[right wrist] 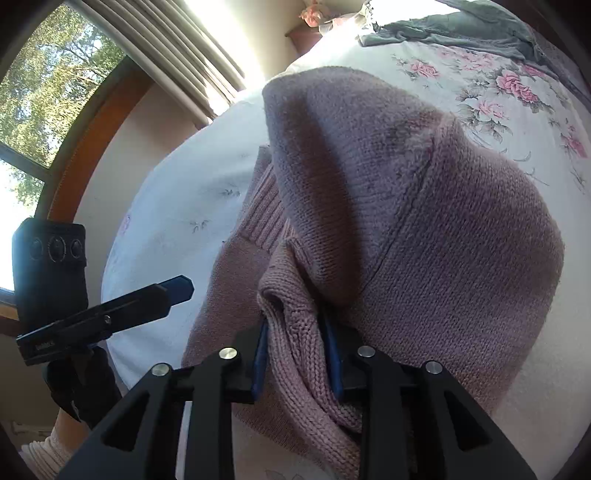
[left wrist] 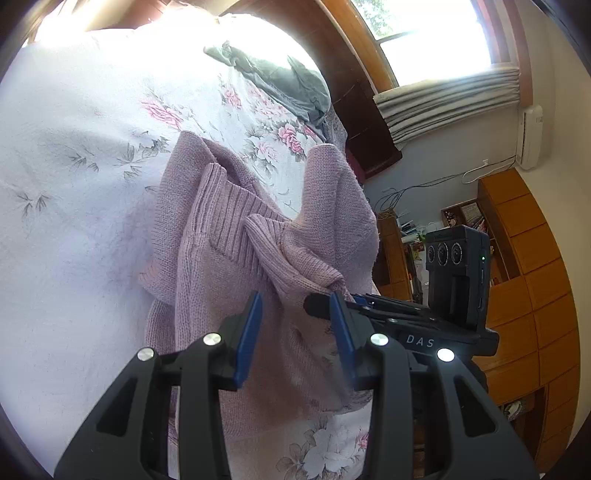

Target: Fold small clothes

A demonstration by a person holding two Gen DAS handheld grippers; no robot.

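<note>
Floral bedsheet (left wrist: pixel 92 155) fills both views, and on it lies your sweater (left wrist: pixel 207 258), a mauve knit running lengthwise from the bottom centre of the left view up toward its middle. Your right gripper (right wrist: pixel 297 354) is clenched on a bunched knit edge, low in the right view, and that part is raised off the sheet in a hump above the jaws. Your left gripper (left wrist: pixel 295 332) is released, jaws apart, with the sweater's body lying directly beneath and ahead of them; nothing is pinched there. So the left is the free one and sits right over the cloth. Grey garment (left wrist: pixel 280 81) lies well apart, at the upper centre. Window (left wrist: pixel 436 33) sits upper right.
</note>
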